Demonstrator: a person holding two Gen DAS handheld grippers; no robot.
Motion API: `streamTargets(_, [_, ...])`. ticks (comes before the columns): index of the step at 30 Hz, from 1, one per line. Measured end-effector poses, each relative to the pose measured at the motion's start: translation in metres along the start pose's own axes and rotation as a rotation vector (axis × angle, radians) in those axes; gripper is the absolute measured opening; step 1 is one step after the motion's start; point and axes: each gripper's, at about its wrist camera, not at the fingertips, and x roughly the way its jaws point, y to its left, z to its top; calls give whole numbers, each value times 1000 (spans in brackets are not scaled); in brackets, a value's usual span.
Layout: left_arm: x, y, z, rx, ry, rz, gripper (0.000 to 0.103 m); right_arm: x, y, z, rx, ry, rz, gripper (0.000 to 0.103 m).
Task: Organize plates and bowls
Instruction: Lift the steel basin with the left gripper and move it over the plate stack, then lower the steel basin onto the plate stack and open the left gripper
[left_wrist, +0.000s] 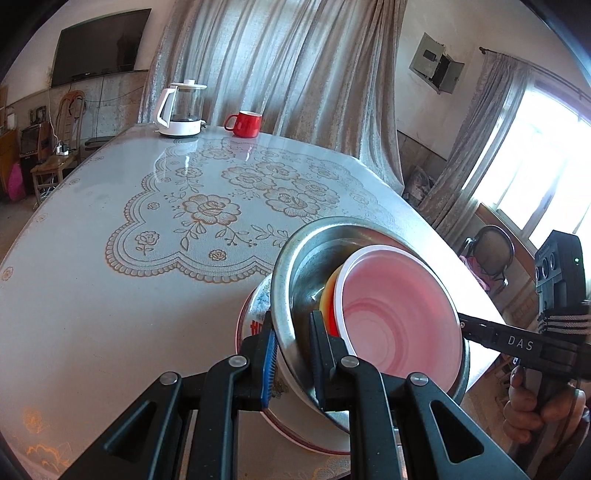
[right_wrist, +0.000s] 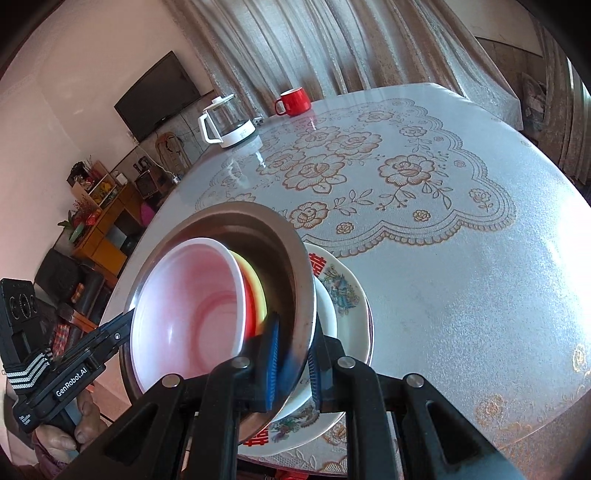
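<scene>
A steel bowl (left_wrist: 306, 258) holds a pink plastic bowl (left_wrist: 399, 317) nested on red and yellow bowls (left_wrist: 328, 295). It sits on white patterned plates (left_wrist: 258, 317). My left gripper (left_wrist: 291, 350) is shut on the steel bowl's near rim. In the right wrist view my right gripper (right_wrist: 291, 362) is shut on the opposite rim of the steel bowl (right_wrist: 284, 258), with the pink bowl (right_wrist: 192, 295) inside and the plates (right_wrist: 343, 291) beneath. Each gripper shows in the other's view, the right one (left_wrist: 461, 326) and the left one (right_wrist: 127, 321).
The table (left_wrist: 110, 295) has a glossy floral cloth. A white kettle (left_wrist: 183, 109) and a red mug (left_wrist: 245, 123) stand at its far edge. Chairs, a TV and curtains surround the table.
</scene>
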Motion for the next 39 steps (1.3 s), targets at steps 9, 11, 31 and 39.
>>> streamTargets(9, [19, 2, -5, -3, 63, 15, 15, 11, -11, -6, 33, 27, -6, 15])
streamTargets(11, [23, 4, -7, -5, 71, 17, 17, 14, -13, -7, 42, 38, -8, 15])
streamTargets(31, [17, 7, -11, -13, 37, 10, 20, 11, -16, -12, 48, 38, 6, 19])
streamTargets(39, [11, 11, -13, -38, 23, -4, 22, 0, -16, -17, 42, 28, 13, 21])
